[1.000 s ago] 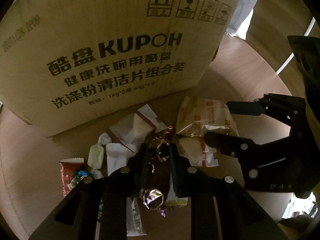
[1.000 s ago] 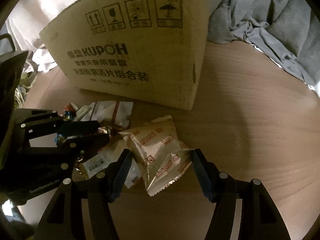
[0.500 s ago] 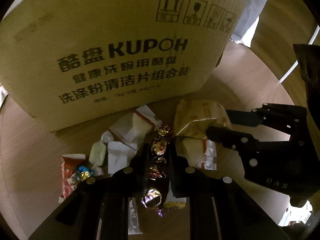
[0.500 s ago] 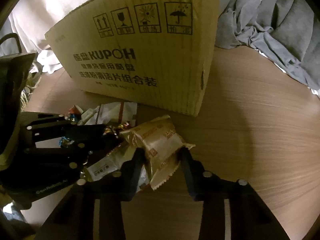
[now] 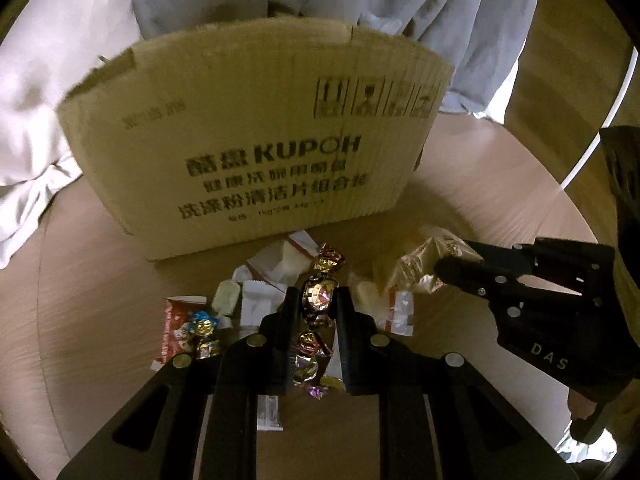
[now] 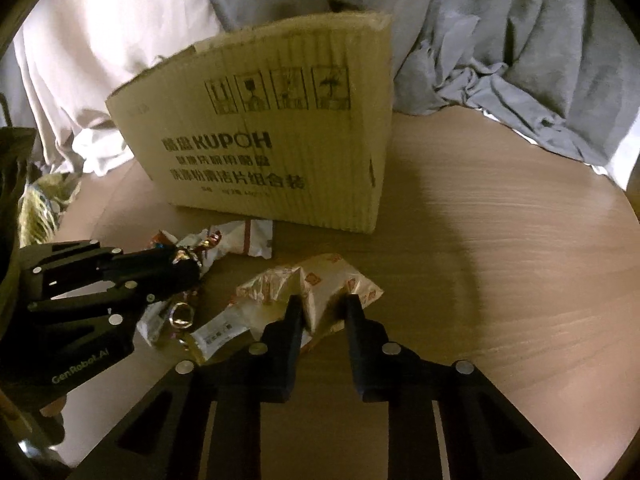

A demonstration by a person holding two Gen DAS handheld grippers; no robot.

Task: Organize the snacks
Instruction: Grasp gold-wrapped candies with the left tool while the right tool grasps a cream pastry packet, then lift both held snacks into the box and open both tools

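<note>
Pickup step, both hands at once, judged from how things lie: each tool has closed on a snack from the loose pile in front of the cardboard box (image 5: 256,152), and nothing can be seen to have gone into the box yet; its inside is hidden from both views.

Left tool (image 5: 318,304): fingers drawn in close, clamped on a gold foil candy (image 5: 318,298). A string of similar foil-wrapped candies (image 5: 308,354) hangs or trails below it between the fingers; cannot tell whether they are joined to the held one or lying on the surface beneath.

Right tool (image 6: 320,308): fingers narrowed onto a cream snack packet (image 6: 320,284), pinching its crumpled middle. Packet ends stick out on both sides. Whether it is clear of the surface (image 6: 500,280) or touching it, cannot tell.

Pile remaining: white sachets (image 5: 280,264), a pale green sweet (image 5: 226,302), a red packet (image 5: 174,328), a blue foil candy (image 5: 204,320), all just in front of the box's printed face. Grey cloth (image 6: 520,60) heaped behind the box.

Next move, as a judgement: lift both items above the box rim, carry them over the open top, release inside. Right tool needs room, since the packet is wide and floppy. Left tool risks dragging the trailing candies along, or shedding them mid-carry. The two tools sit close together, so stagger the lifts to avoid a knock.
</note>
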